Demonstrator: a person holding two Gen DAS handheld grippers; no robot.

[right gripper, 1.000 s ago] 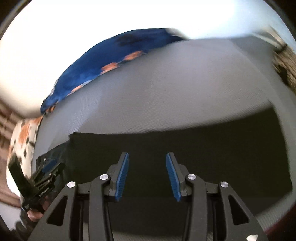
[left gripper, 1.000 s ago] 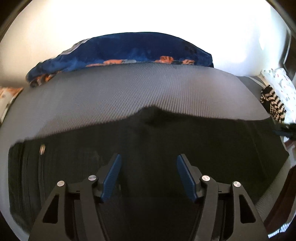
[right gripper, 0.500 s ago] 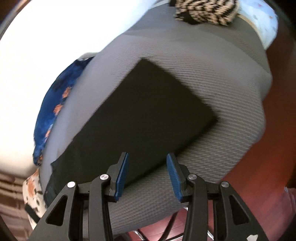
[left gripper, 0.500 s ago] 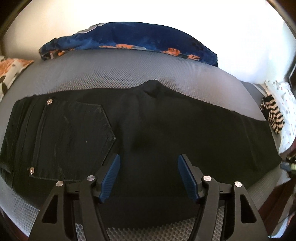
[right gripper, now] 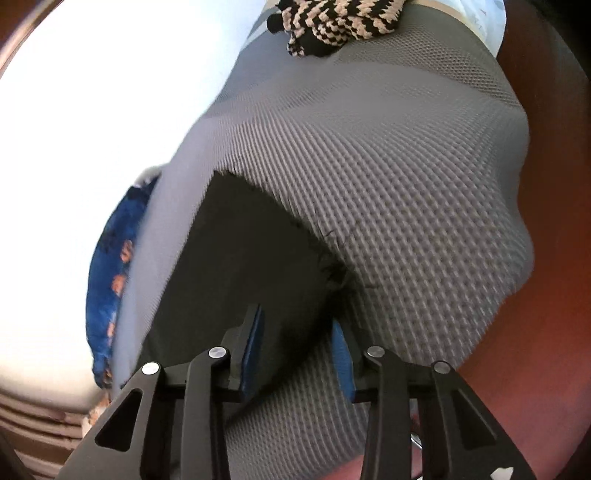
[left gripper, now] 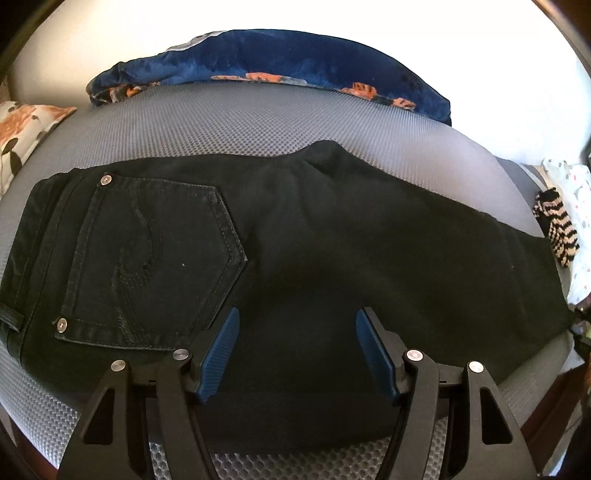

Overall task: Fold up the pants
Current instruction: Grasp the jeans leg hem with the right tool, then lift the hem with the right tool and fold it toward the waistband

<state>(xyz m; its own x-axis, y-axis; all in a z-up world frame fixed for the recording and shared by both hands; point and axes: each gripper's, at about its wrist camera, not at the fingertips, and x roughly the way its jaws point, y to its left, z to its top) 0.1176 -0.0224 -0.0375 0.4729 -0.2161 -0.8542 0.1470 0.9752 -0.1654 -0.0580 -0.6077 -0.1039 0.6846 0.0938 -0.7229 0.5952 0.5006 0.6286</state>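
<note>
Black pants [left gripper: 332,240] lie folded lengthwise on a grey mesh pad [left gripper: 258,122], waistband and back pocket [left gripper: 147,258] at the left, legs running right. My left gripper [left gripper: 297,317] hovers open above the near edge of the pants, just right of the pocket, nothing between its fingers. In the right wrist view the leg end [right gripper: 251,240] shows with a frayed hem corner [right gripper: 332,273]. My right gripper [right gripper: 295,317] sits at that corner. Its jaws are closing with the corner between them, and the pads are still apart from the cloth.
A blue blanket with orange print [left gripper: 295,55] lies along the pad's far edge. A floral pillow [left gripper: 22,125] sits at the left. A black-and-tan striped knit [right gripper: 332,22] and a white spotted cloth [left gripper: 569,184] lie beyond the leg end. The pad's edge drops to a reddish-brown floor [right gripper: 535,332].
The right gripper swept along the leg to its hem corner, rolled, and its jaws narrowed. The left view shifted so the waistband and pocket now show; its jaws stay apart.
</note>
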